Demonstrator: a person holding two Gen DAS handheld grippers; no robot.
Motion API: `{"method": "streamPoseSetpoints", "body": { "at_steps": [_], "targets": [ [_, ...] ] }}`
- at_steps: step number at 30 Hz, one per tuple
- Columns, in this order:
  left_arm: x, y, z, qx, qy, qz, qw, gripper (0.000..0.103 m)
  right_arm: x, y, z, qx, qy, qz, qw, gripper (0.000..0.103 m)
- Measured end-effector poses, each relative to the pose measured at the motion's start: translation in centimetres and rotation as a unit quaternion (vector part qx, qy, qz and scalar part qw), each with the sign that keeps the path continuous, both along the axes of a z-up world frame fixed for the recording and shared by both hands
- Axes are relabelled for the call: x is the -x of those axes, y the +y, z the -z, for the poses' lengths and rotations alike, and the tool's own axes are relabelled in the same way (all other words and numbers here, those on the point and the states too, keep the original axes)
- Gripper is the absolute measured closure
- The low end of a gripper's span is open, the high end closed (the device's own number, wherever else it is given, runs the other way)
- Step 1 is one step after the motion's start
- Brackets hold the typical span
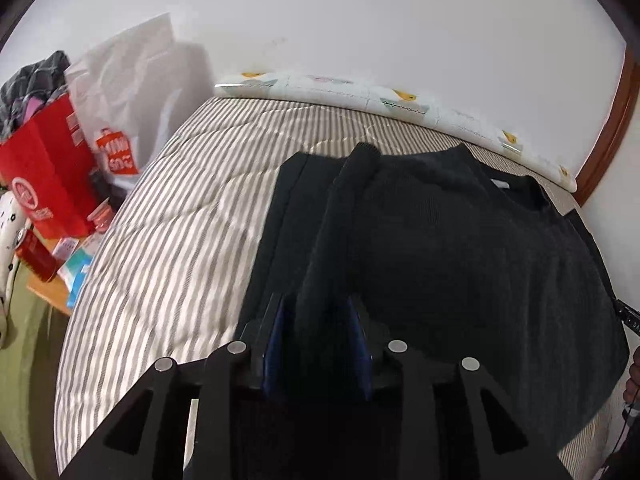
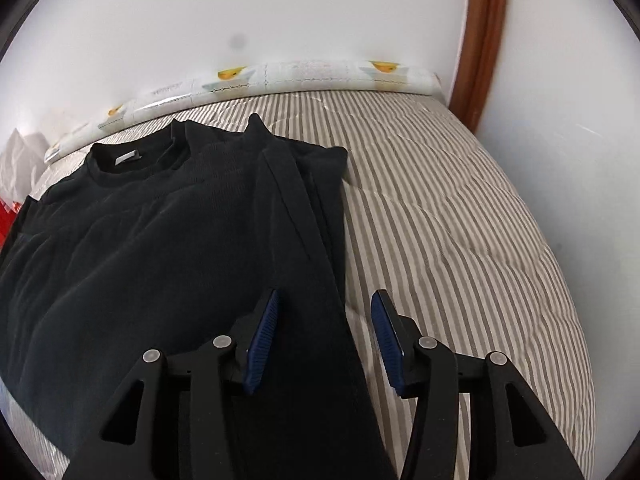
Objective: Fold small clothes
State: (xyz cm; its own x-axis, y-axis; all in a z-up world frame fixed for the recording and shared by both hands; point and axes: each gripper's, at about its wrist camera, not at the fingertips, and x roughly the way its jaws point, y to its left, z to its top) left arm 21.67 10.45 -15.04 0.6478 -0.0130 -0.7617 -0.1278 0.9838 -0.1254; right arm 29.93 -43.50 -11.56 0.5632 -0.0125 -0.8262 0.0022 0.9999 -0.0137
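Observation:
A black long-sleeved knit top point(image 1: 460, 248) lies on a striped bed cover point(image 1: 160, 248), collar toward the wall. My left gripper point(image 1: 318, 304) is shut on a fold of the top's sleeve, which runs up between the blue pads. In the right wrist view the top point(image 2: 160, 240) lies to the left, its right side folded inward, with a white label in the collar. My right gripper point(image 2: 324, 300) is open and empty, its jaws astride the top's right edge just above the striped cover point(image 2: 460, 240).
A patterned pillow point(image 2: 320, 74) lies along the white wall at the bed's far edge. Left of the bed stand a red paper bag point(image 1: 52, 168), a white plastic bag point(image 1: 128, 92) and clutter on a small table point(image 1: 48, 288). A brown door frame point(image 2: 484, 40) stands at right.

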Motion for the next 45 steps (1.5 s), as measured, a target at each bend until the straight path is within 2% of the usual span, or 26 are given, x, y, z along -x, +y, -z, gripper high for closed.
{"method": "streamPoseSetpoints", "body": {
  "at_steps": [3,5,8,10,15,17,20,24,28,31,34,36,41,42,44,45],
  "targets": [
    [2.3,0.8,0.2,0.015,0.009,-0.002,0.9998,0.072,1.8,0.6,-1.3,0.001,-0.009,0.004,1.000,0.055],
    [3.6,1.1,0.4,0.021,0.011,0.003,0.9997,0.072,2.5,1.8,-2.7,-0.015,-0.023,-0.004,1.000,0.055],
    [6.1,1.5,0.5,0.021,0.005,0.001,0.9998,0.072,3.0,5.8,-4.5,-0.020,-0.035,-0.038,0.998,0.054],
    [8.2,2.1,0.5,0.033,-0.003,0.002,0.9995,0.067,3.6,9.6,-5.0,-0.017,-0.040,-0.063,0.997,0.050],
    [12.6,4.3,0.9,0.039,-0.012,-0.008,0.9991,0.056,6.2,20.6,-3.9,-0.021,-0.035,-0.165,0.985,0.049],
    [14.2,5.5,1.2,0.051,-0.006,-0.012,0.9986,0.056,7.3,25.1,-3.2,-0.010,-0.028,-0.202,0.979,0.048],
    [15.4,6.5,1.5,0.051,0.000,-0.015,0.9986,0.056,9.2,30.7,-2.2,0.004,-0.013,-0.251,0.968,0.048],
    [16.5,7.7,1.7,0.053,0.002,-0.008,0.9986,0.051,12.2,35.7,-1.5,0.024,-0.013,-0.289,0.957,0.048],
    [17.3,9.3,2.2,0.098,0.002,0.012,0.9951,0.050,15.2,39.2,-0.8,0.028,-0.012,-0.326,0.945,0.046],
    [17.4,9.8,2.2,0.107,-0.001,0.022,0.9940,0.049,17.2,41.2,-0.3,0.036,-0.015,-0.360,0.932,0.046],
    [17.4,10.2,2.3,0.119,-0.006,0.028,0.9925,0.048,18.1,42.9,0.7,0.059,-0.014,-0.375,0.925,0.046],
    [17.1,10.2,2.5,0.125,-0.006,0.034,0.9916,0.048,18.1,43.7,1.4,0.075,-0.018,-0.370,0.926,0.046],
    [17.2,10.5,2.6,0.135,-0.014,0.038,0.9899,0.047,16.8,44.8,2.0,0.071,-0.034,-0.361,0.929,0.044],
    [17.2,10.6,2.7,0.139,-0.015,0.038,0.9895,0.047,16.5,45.0,2.0,0.072,-0.040,-0.358,0.930,0.047],
    [17.0,10.4,2.7,0.136,-0.015,0.037,0.9898,0.046,16.2,45.5,2.0,0.077,-0.053,-0.355,0.930,0.067],
    [16.9,10.2,2.7,0.130,-0.016,0.035,0.9908,0.046,16.0,45.5,1.9,0.069,-0.055,-0.358,0.930,0.087]
  ]
}}
